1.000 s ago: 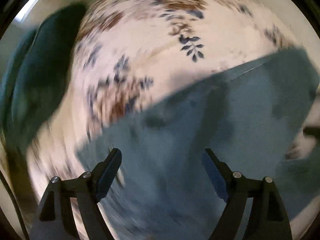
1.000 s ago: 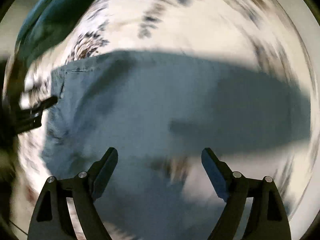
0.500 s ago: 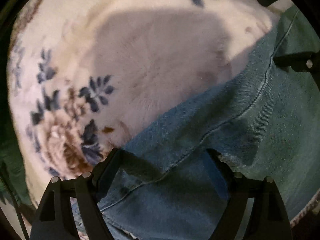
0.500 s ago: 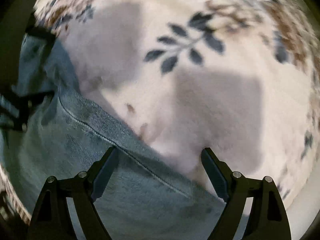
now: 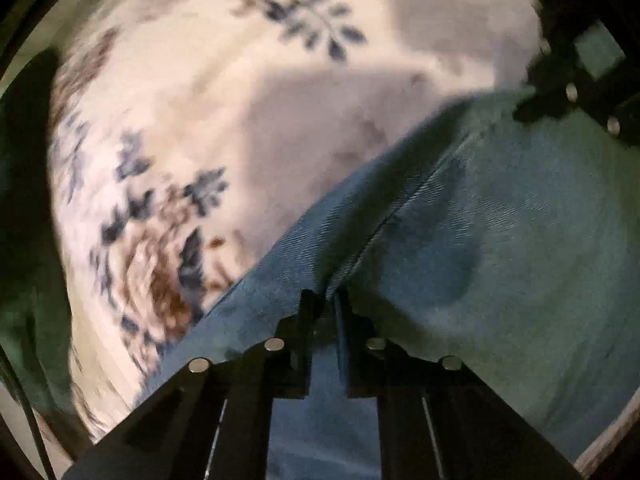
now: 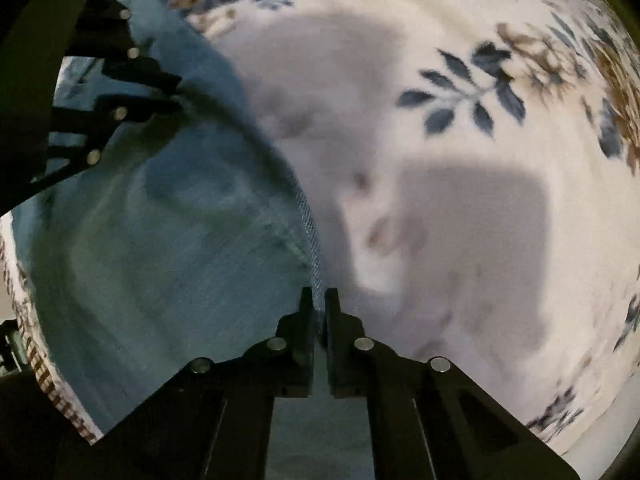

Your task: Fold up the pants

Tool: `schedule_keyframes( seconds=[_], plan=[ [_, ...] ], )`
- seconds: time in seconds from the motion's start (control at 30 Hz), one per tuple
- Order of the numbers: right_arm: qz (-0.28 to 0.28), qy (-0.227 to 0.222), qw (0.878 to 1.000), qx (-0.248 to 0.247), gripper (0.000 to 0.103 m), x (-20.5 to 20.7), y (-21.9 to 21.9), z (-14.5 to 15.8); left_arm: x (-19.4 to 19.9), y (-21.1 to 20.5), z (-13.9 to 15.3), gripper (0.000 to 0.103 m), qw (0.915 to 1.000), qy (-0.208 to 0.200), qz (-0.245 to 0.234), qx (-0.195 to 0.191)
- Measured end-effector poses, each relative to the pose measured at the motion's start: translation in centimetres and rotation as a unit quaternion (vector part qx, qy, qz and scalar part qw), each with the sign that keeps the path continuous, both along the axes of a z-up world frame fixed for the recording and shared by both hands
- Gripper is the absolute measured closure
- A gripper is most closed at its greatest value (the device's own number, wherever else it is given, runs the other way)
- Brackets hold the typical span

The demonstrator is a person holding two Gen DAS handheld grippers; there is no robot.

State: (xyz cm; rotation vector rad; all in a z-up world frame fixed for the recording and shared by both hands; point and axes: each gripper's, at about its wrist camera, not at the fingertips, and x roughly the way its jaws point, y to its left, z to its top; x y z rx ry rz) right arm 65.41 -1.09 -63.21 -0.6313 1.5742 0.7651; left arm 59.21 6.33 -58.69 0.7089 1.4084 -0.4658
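Note:
Blue denim pants [image 5: 500, 232] lie on a white floral blanket [image 5: 224, 92]. My left gripper [image 5: 325, 300] is shut on the pants' edge by a seam, with cloth bunched between the fingers. My right gripper [image 6: 318, 296] is shut on the folded denim edge of the pants [image 6: 160, 232]. Each gripper shows in the other's view: the right one at the upper right of the left wrist view [image 5: 560, 92], the left one at the upper left of the right wrist view [image 6: 120, 92]. Both grip the same edge, some way apart.
The floral blanket [image 6: 460, 160] covers the surface beyond the pants, with gripper shadows on it. A dark green cloth [image 5: 28, 240] lies at the blanket's left side in the left wrist view.
Both grippers were open over the denim edge half a second ago. Both have now shut on it, and the edge has risen a little into a ridge.

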Motion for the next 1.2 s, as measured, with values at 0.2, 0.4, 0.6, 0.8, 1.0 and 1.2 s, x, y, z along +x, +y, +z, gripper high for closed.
schedule_keyframes(
  seconds=[0.2, 0.4, 0.6, 0.8, 1.0, 1.2],
  plan=[
    [-0.063, -0.047, 0.993, 0.082, 0.098, -7.3, -4.7, 7.4, -8.1, 4.8, 7.0, 0.096, 0.9864, -0.074, 0.098, -0.109],
    [-0.142, 0.018, 0.982, 0.122, 0.098, -17.3, -5.6, 8.0, -21.5, 5.4, 7.6, 0.096, 0.962, -0.024, 0.216, -0.165],
    [-0.277, 0.065, 0.956, 0.077, 0.094, -24.8, -6.4, 0.9, -27.3, 9.5, -1.0, 0.096, 0.8706, 0.078, 0.45, -0.183],
    [-0.41, 0.043, 0.907, 0.088, 0.088, -26.2, -8.7, 2.5, -27.8, 10.1, 0.7, 0.088, 0.8416, 0.044, 0.51, -0.173],
    [-0.445, 0.038, 0.89, 0.09, 0.087, -27.0, -10.5, 5.5, -27.3, 11.3, 4.2, 0.057, 0.8246, 0.001, 0.532, -0.193],
    [-0.441, 0.038, 0.893, 0.078, 0.086, -25.3, -10.7, 9.4, -27.5, 16.5, 5.0, 0.011, 0.753, 0.01, 0.612, -0.242]
  ],
)
